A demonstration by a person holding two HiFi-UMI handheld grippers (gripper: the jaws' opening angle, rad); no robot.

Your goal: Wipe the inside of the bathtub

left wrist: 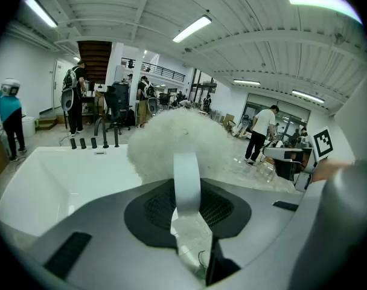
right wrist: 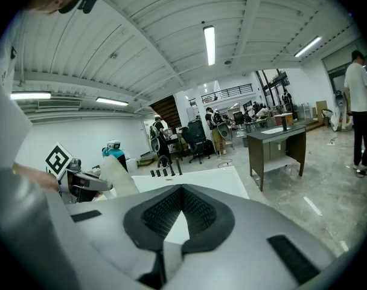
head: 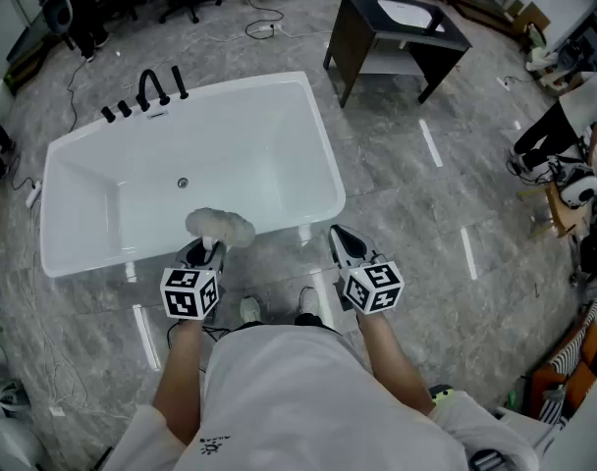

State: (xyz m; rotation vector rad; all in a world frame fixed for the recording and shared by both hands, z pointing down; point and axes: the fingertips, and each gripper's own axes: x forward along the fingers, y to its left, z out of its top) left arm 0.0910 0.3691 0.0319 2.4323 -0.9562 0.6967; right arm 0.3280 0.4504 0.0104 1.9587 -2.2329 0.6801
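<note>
The white bathtub [head: 249,135] stands on the grey floor ahead of me, with black taps [head: 153,88] on its far rim and a drain [head: 182,182] in its floor. My left gripper [head: 208,251] is shut on the white handle [left wrist: 186,177] of a fluffy white duster [head: 220,227], whose head hangs over the tub's near rim. In the left gripper view the duster [left wrist: 177,141] fills the middle, with the tub [left wrist: 57,174] behind it. My right gripper [head: 344,241] hovers over the floor just outside the tub's near right corner, jaws shut [right wrist: 182,219], holding nothing.
A dark vanity table [head: 397,32] with a white basin stands behind the tub's far right. Cables trail on the floor at the left and far side. Office chairs and people are in the background. White tape strips [head: 430,142] mark the floor at right.
</note>
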